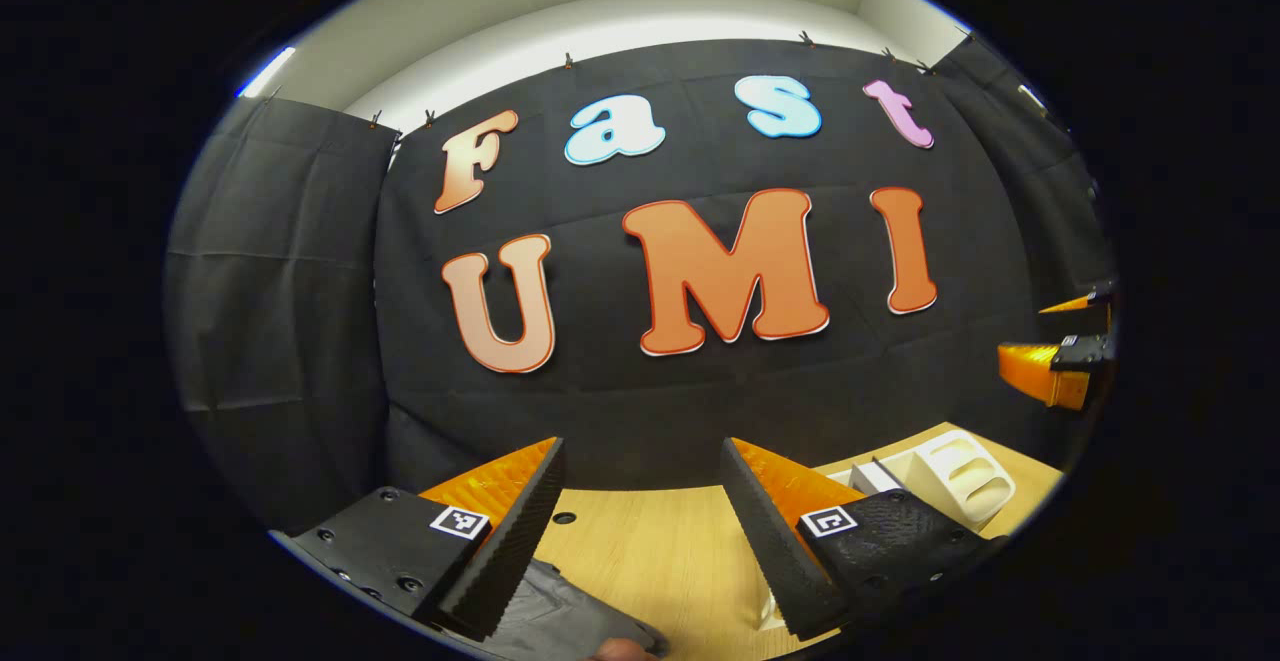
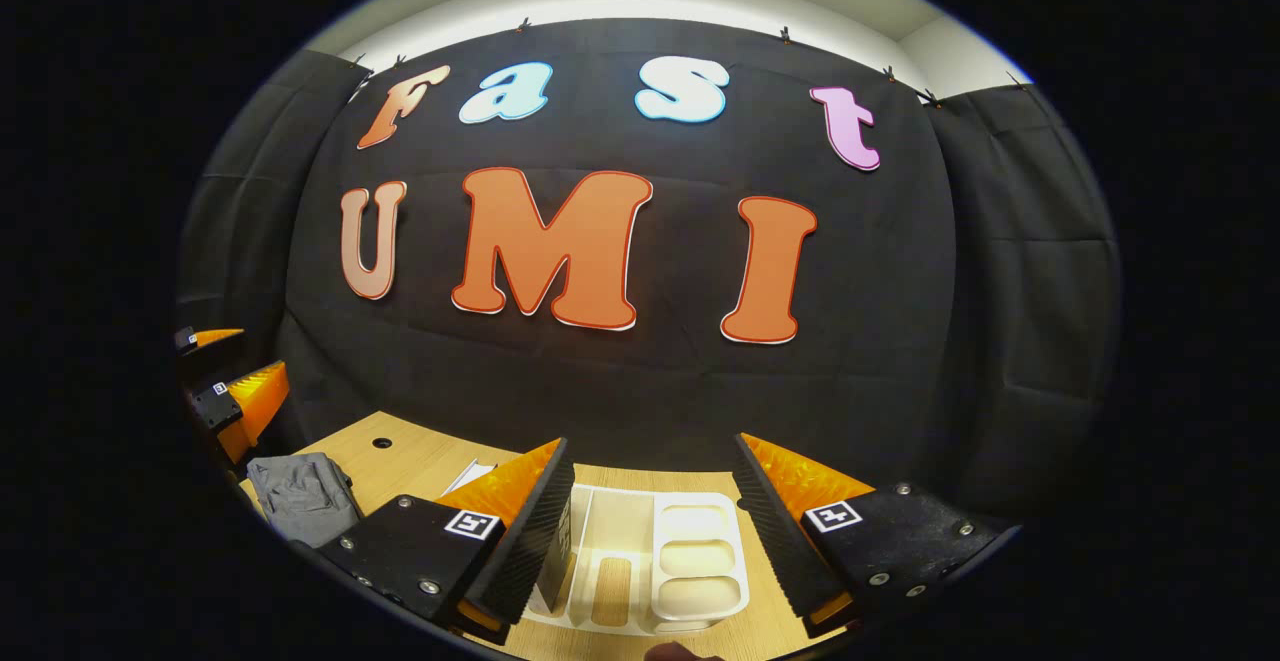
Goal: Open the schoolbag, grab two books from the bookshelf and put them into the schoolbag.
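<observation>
A wooden table (image 2: 420, 461) runs up to the booth's black cloth wall. Both grippers hang above it, fingers spread, gripping nothing. Below the left gripper (image 1: 640, 531) lies the grey bag (image 1: 560, 611), partly under its left finger. Under the right gripper (image 2: 655, 526) sits the white shelf (image 2: 700, 561); the bag (image 2: 300, 496) lies off to its left.

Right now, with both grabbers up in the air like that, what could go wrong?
1. Both grippers, left and right, are open and empty above the table, pointed at the wall, so the person may reach down half blind.
2. The grey schoolbag lies limp at the table's edge; a tug could drag it off.
3. The white bookshelf sits just under the right gripper and could get knocked.
</observation>
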Demonstrator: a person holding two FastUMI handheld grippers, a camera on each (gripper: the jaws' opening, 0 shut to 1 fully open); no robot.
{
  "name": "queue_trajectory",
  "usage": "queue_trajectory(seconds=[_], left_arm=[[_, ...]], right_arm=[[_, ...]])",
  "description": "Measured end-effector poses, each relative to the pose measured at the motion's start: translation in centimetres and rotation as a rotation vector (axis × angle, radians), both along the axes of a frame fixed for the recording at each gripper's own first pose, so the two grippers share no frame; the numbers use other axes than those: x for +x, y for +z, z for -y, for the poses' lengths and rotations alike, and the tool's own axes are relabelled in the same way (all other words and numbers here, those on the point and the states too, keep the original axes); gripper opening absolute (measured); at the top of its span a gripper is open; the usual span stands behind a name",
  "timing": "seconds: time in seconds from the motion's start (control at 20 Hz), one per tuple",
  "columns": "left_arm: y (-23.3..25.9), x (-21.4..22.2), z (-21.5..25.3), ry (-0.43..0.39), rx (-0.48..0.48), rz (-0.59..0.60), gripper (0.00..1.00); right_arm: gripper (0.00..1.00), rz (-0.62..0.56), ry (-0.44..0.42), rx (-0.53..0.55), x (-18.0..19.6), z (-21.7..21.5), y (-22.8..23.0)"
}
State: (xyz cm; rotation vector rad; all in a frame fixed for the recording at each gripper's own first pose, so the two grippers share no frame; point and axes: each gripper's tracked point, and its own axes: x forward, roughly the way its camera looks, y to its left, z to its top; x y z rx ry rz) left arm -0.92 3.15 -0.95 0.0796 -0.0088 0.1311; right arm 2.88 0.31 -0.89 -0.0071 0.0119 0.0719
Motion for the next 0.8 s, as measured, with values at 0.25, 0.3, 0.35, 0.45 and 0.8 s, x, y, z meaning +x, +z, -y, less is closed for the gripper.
queue_trajectory(seconds=[0.25, 0.3, 0.35, 0.45, 0.8], left_arm=[[-3.0, 0.0, -0.6, 0.034, 0.066, -0.054, 1.0], [-3.8, 0.0, -0.9, 0.042, 0.076, -0.074, 0.97], [-4.7, -0.2, -1.3, 0.058, 0.091, -0.092, 0.97], [-6.8, -0.4, -2.0, 0.082, 0.129, -0.139, 0.97], [-13.3, -2.5, -2.4, 0.119, 0.324, -0.266, 0.97]], right_arm=[[0.95, -0.007, -0.016, -0.006, 1.6, 1.5, -0.8], [0.95, -0.013, -0.017, -0.011, 2.0, 1.8, -1.1], [0.95, -0.021, -0.017, -0.016, 2.3, 2.1, -1.4], [0.95, -0.033, -0.008, -0.015, 3.0, 2.4, -2.1], [0.95, -0.073, 0.019, -0.011, 5.8, 2.7, -4.5]])
